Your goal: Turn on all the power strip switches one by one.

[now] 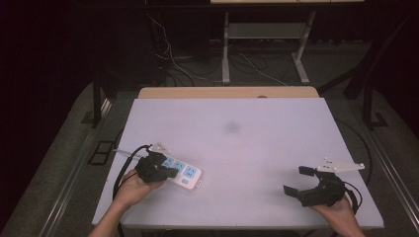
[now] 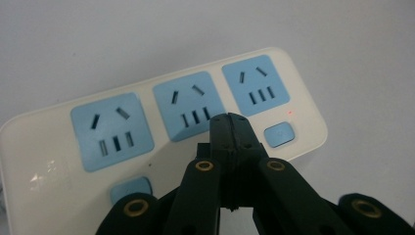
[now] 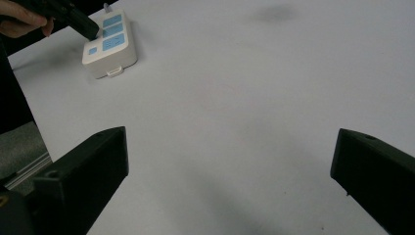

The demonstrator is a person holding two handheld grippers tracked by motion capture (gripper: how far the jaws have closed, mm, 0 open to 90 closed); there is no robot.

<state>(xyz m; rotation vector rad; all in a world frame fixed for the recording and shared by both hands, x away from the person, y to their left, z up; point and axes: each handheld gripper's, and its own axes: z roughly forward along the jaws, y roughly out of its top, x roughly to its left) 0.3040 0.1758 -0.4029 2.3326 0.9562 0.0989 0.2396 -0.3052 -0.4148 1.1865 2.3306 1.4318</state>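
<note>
Power strip [image 1: 182, 174] lies at the surface's [image 1: 237, 143] 8 o'clock corner, long axis running 10-to-4. Left gripper [image 2: 230, 120], jaws fully closed, empty, tips poised over the strip's middle socket, switch button [image 2: 279, 134] just at 4 o'clock. Left hand [image 1: 132, 187] nearer. Right gripper [image 1: 296, 181] wide open, empty, idle at 4 o'clock.
</note>
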